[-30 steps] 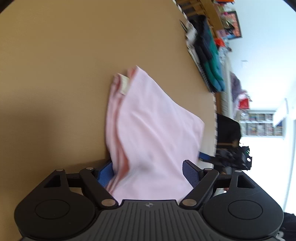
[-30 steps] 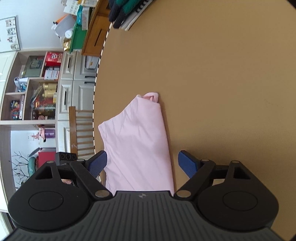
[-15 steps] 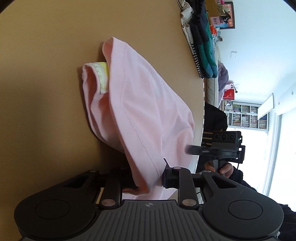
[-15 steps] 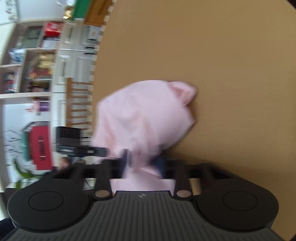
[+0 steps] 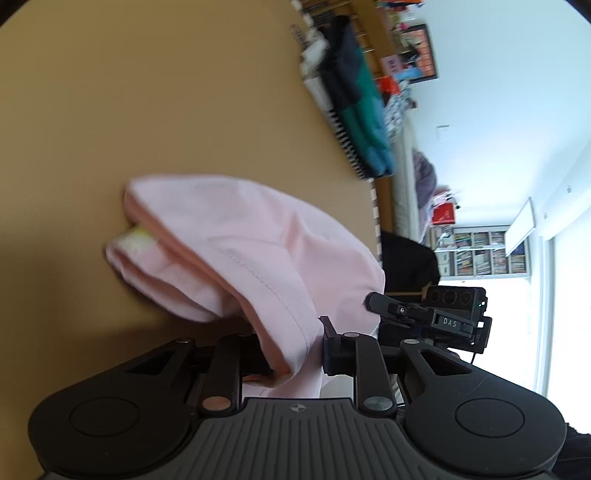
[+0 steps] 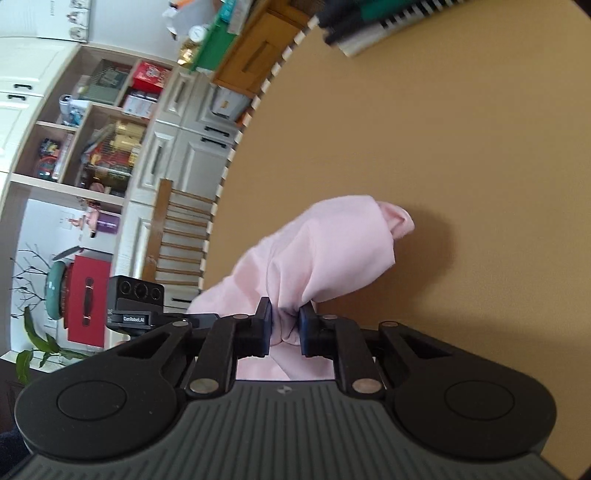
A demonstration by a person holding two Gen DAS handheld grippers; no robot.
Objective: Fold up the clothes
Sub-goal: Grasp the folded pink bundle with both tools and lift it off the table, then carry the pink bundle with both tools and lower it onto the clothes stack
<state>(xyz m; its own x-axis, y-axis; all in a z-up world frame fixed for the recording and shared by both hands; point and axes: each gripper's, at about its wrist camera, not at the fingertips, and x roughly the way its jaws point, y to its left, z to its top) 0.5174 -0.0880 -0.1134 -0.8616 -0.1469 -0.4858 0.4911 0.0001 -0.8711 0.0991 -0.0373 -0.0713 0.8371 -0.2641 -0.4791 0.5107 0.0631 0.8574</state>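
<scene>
A pale pink garment lies bunched on the tan table, its near edge lifted. My left gripper is shut on the garment's hemmed edge. My right gripper is shut on another gathered part of the same pink garment. The right gripper also shows in the left wrist view, close beside the cloth. The left gripper's body shows in the right wrist view. The garment's far end rests folded over on the table.
A stack of folded dark, green and blue clothes sits at the table's far edge, also seen in the right wrist view. A wooden chair stands beside the table edge. Shelves and cabinets lie beyond.
Both grippers went from open around the flat garment to shut on its near edge. The cloth has been lifted and bunched, folding over toward its far end.
</scene>
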